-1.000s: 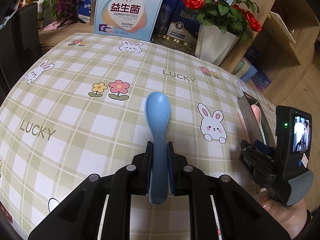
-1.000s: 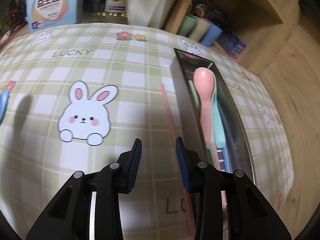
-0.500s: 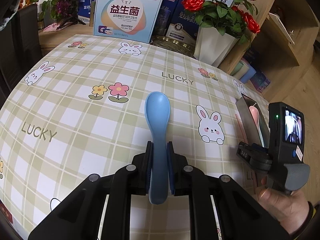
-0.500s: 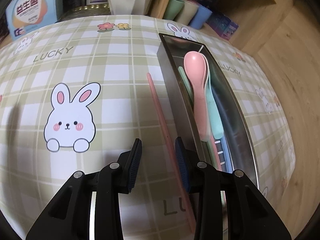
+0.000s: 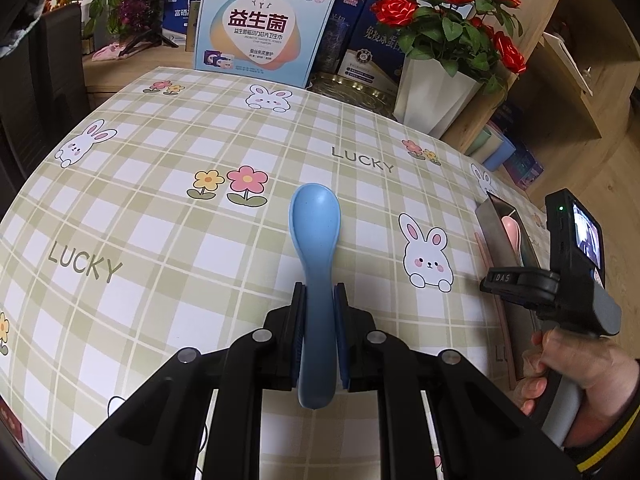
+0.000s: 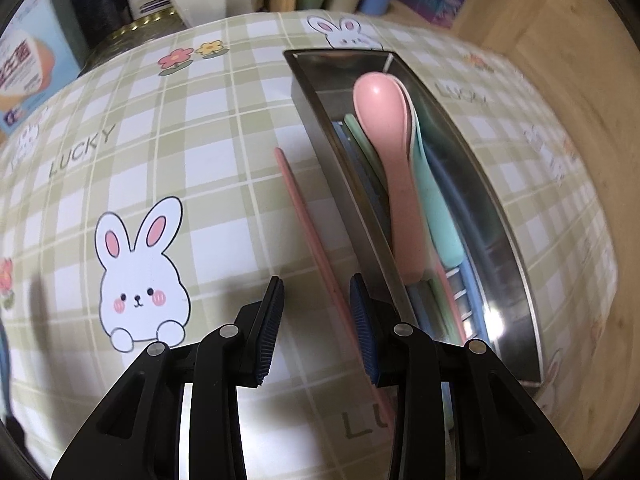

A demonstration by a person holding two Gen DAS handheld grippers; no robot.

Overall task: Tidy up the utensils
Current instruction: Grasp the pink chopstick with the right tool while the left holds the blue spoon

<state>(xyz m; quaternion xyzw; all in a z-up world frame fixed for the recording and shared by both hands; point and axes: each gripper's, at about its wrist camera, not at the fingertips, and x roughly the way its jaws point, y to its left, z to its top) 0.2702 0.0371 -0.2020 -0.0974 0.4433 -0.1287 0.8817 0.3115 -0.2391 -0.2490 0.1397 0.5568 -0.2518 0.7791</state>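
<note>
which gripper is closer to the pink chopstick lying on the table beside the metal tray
Right. The right gripper hangs over the pink chopstick, which lies beside the metal tray. The left gripper is off to the side, shut on a blue spoon.

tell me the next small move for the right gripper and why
Probably lower the right gripper and close on the pink chopstick. Its jaws stand open astride the stick, which lies on the tablecloth just outside the metal tray while the other utensils lie inside. The left gripper already holds the blue spoon.
</note>
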